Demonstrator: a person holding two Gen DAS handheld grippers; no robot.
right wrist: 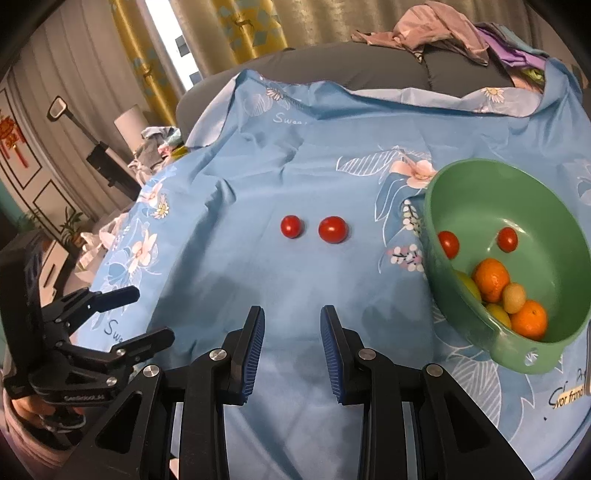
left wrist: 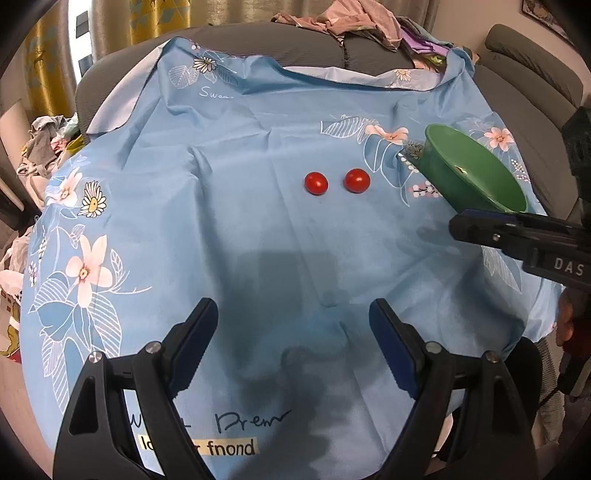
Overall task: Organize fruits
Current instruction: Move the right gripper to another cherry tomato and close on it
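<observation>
Two red cherry tomatoes lie side by side on the blue floral cloth: the left tomato [left wrist: 316, 183] [right wrist: 291, 226] and the right tomato [left wrist: 357, 180] [right wrist: 332, 229]. A green bowl [left wrist: 476, 173] [right wrist: 461, 192] stands to their right and holds two more cherry tomatoes [right wrist: 508, 239], two oranges [right wrist: 491, 278] and several yellowish fruits [right wrist: 514, 297]. My left gripper [left wrist: 293, 314] is open and empty, well short of the tomatoes; it also shows in the right wrist view [right wrist: 155, 314]. My right gripper [right wrist: 292, 314] is open and empty, near the tomatoes; its fingers [left wrist: 491, 230] show beside the bowl.
The blue floral cloth [left wrist: 236, 236] [right wrist: 229, 258] covers a grey sofa [left wrist: 258, 40]. Piles of clothes [left wrist: 369, 22] [right wrist: 443, 29] lie on the sofa back. More clothes and bags [left wrist: 44, 140] sit off the left edge. Curtains [right wrist: 236, 29] hang behind.
</observation>
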